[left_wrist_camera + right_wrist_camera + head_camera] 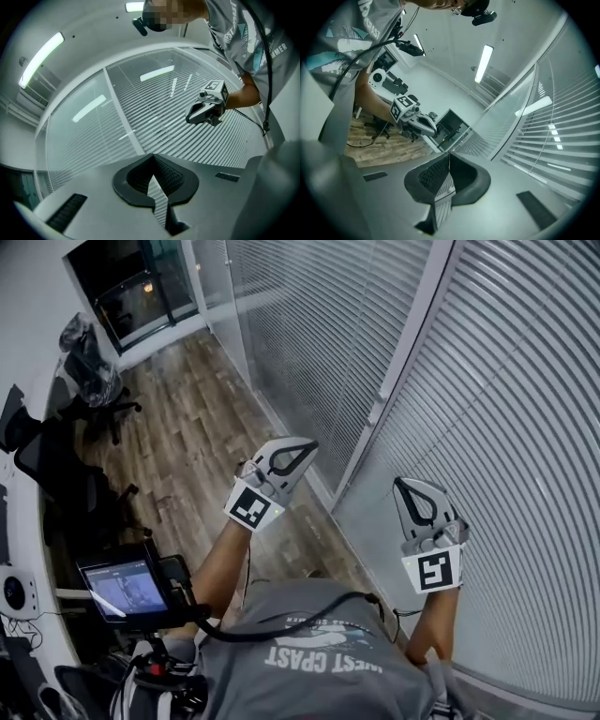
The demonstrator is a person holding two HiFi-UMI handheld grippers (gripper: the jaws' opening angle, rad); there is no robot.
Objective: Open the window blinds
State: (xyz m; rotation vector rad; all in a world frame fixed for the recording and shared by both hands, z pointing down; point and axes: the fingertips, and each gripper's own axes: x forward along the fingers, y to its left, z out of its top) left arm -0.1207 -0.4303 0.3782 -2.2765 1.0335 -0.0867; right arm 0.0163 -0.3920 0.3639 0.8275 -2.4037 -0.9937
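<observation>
1. The window blinds [525,418] hang along the right side of the room. Their slats are lowered and turned shut, and a white frame post [403,352] divides them into panels.
2. The left gripper [302,450] is clenched on nothing, its jaw tips meeting. It is held in the air over the wooden floor [187,427], left of the blinds.
3. The right gripper [403,486] is also clenched and empty. It is raised near the blinds, further right.
4. Black office chairs [94,381] stand at the far left, and a lit screen [122,592] sits near the person's left arm.
</observation>
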